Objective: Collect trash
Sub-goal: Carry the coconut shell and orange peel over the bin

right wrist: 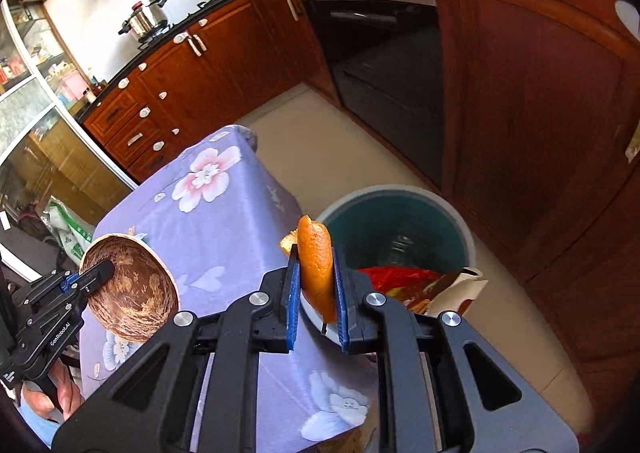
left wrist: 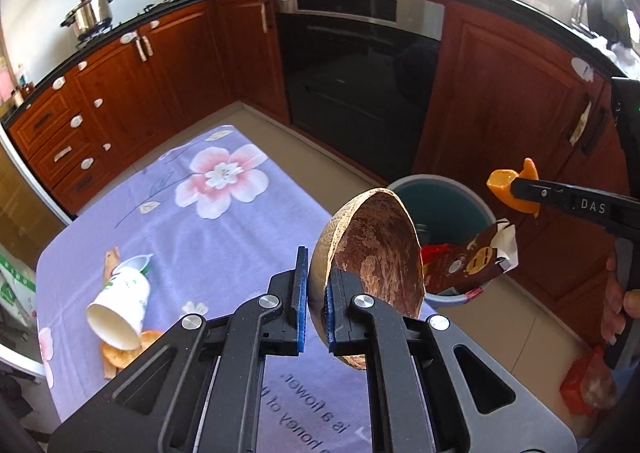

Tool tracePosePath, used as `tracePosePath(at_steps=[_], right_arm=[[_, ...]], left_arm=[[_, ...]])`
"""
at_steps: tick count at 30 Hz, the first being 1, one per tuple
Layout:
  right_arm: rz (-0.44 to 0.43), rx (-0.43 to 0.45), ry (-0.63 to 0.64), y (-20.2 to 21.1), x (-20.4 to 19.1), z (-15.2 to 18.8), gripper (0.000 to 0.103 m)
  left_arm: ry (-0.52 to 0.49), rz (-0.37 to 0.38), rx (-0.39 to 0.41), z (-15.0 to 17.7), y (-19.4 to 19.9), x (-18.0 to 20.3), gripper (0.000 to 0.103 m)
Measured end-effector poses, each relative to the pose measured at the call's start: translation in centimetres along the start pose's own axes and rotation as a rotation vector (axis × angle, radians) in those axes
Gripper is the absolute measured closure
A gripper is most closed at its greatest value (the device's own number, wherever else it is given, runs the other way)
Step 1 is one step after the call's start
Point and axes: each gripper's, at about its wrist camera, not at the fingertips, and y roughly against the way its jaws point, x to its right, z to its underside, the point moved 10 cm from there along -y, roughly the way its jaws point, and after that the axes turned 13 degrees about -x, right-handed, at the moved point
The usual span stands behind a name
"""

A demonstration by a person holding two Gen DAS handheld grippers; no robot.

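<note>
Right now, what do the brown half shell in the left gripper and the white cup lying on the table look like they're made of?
Half shell: looks like coconut shell, hard and matte, with a rough, mottled brown inside and a paler outside. White cup: probably paper, thin-walled with a printed green pattern and a dull white inside.

In the left wrist view, white letters "DAS" stood on the black finger of the right gripper (left wrist: 516,187) at the right edge. On the tablecloth (left wrist: 224,237) at the bottom, upside-down print read "is a flower." and "honey of". In the right wrist view, "GenRobot.AI" stood on the left gripper (right wrist: 105,273) at lower left.
</note>
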Motion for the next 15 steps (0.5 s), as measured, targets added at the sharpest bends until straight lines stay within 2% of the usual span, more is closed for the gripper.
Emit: tracePosePath(at_steps=[5,15], right_arm=[[-0.002,-0.077,-0.048,-2.8,2.8,0.6,0.089],[-0.007,-0.157,-0.07,-6.8,5.4,-0.2,0.088]], left_arm=[[-0.052,0.028,-0.036,-2.1,-2.8,4.3,0.095],[-0.093,0.043,-0.107,-3.8,-7.6,7.4,0.095]])
